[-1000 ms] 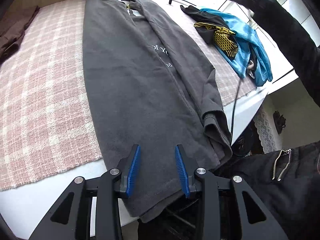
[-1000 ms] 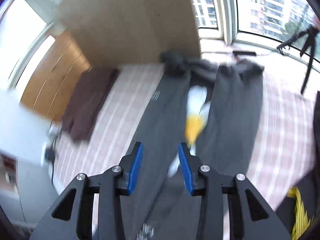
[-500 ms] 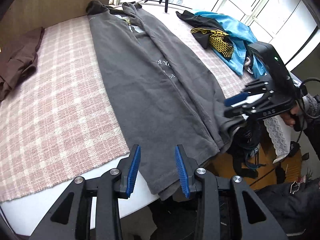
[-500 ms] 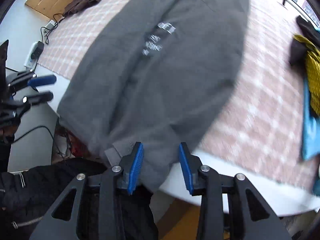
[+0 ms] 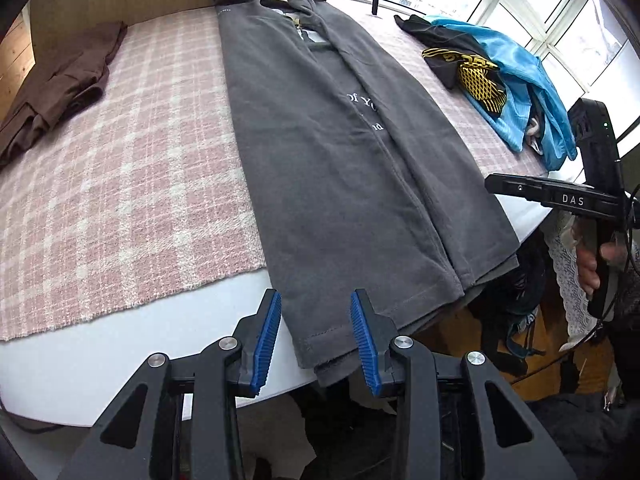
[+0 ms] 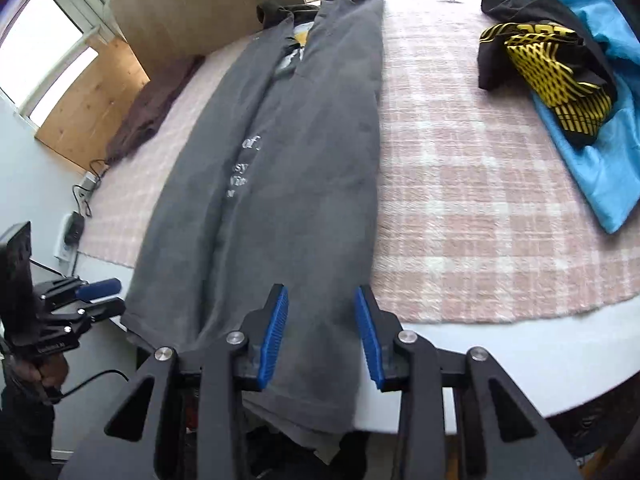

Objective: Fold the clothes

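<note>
Judging by its drape, the grey sweatshirt (image 5: pixel 340 168) is soft, fairly thick and limp; it should sag wherever it is unsupported, so the two hem corners look like the best holds. It lies lengthwise down the middle of the tabletop (image 5: pixel 120 340), both sides folded inward, its hem spilling over the near edge. At the hem's left corner the left gripper (image 5: pixel 316 340) hangs with jaws wide and empty, the cloth edge lying between its pads (image 5: pixel 266 340). Further right, the right gripper (image 6: pixel 322 336) is likewise wide and empty, hovering over the hem's right corner at the same near edge.
</note>
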Tool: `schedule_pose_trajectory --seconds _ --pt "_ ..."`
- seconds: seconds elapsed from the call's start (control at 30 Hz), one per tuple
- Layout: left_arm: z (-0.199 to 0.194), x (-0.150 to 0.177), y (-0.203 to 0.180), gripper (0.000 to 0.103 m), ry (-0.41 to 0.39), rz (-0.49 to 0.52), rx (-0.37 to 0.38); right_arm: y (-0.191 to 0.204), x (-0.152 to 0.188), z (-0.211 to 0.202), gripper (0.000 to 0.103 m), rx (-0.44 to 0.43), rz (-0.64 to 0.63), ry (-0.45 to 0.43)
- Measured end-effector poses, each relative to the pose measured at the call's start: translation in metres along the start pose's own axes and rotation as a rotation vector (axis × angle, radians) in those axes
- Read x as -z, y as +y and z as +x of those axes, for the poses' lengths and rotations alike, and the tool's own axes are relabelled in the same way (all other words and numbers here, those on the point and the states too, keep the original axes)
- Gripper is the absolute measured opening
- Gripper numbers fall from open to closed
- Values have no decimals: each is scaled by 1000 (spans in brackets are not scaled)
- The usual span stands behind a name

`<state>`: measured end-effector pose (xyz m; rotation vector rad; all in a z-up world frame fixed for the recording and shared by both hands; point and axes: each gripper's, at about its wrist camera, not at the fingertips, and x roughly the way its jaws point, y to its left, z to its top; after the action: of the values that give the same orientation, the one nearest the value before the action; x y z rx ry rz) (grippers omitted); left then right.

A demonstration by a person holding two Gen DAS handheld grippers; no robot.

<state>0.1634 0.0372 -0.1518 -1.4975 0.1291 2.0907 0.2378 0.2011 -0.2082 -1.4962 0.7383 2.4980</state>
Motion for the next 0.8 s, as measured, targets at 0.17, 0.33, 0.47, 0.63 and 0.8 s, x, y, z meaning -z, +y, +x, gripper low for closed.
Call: schedule_pose_trajectory --seconds 0.17,0.33,0.47,0.63,0.8 --pt "6 -4 -4 35 -5 20 -31 14 21 6 17 91 -151 60" --pt "-2 9 7 36 -1 -12 -78 -9 44 -20 18 149 -104 94" --pt "1 15 15 39 30 -50 -66 -34 47 -25 26 139 -25 59" --pt "1 11 10 39 24 -47 -60 -43 32 -30 25 45 63 -40" --pt "5 6 -1 39 40 8 -64 -32 -1 -11 7 -36 21 -28"
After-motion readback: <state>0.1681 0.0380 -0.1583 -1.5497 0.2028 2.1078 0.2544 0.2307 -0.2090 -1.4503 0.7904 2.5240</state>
